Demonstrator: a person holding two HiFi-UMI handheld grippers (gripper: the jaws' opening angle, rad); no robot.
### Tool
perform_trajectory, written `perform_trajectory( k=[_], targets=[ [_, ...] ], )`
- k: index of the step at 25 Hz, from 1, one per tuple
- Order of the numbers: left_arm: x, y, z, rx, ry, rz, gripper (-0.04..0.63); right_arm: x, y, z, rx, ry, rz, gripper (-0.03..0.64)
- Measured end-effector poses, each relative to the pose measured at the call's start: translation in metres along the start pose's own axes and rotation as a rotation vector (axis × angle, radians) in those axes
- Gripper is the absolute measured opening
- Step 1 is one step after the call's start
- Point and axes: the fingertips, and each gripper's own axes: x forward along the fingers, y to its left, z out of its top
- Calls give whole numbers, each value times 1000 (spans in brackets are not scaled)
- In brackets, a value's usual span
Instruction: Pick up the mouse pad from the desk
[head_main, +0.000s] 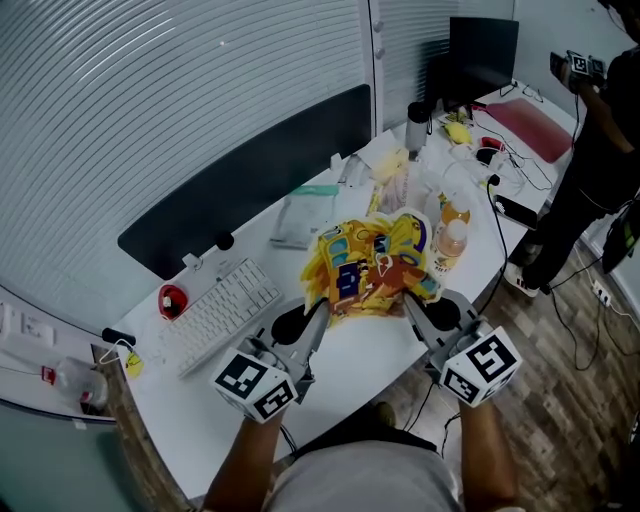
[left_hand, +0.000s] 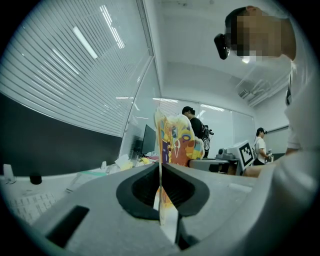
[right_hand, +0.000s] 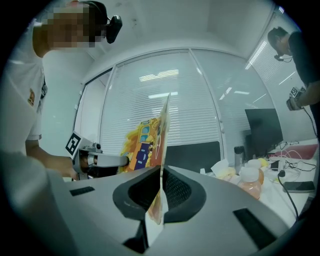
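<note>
- One floppy mouse pad (head_main: 372, 262), printed in yellow, orange and blue, is held up over the white desk (head_main: 350, 355), beyond one white keyboard (head_main: 225, 312).
- Two grey grippers hold it: the left gripper (head_main: 320, 308) and the right gripper (head_main: 408, 303) each have their jaws pinched tight on one of its edges.

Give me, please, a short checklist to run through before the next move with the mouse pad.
1. Left gripper shut on the mouse pad: ok, its jaws pinch the pad's near left edge.
2. Right gripper shut on the pad: ok, it pinches the near right edge.
3. Pad off the desk: ok, it appears raised between the two grippers.
4. Pad held flat: not ok, it is buckled and bunched between them.
5. Pad's far right edge free of the bottle: cannot tell, they overlap in the head view.
</note>
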Motion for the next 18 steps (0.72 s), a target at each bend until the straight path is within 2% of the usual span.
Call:
perform_trajectory(
  k=[18],
  targets=[
    [0, -2, 0, -5, 10, 2, 23, 1, 0, 0, 4, 17, 3, 20]
  ],
)
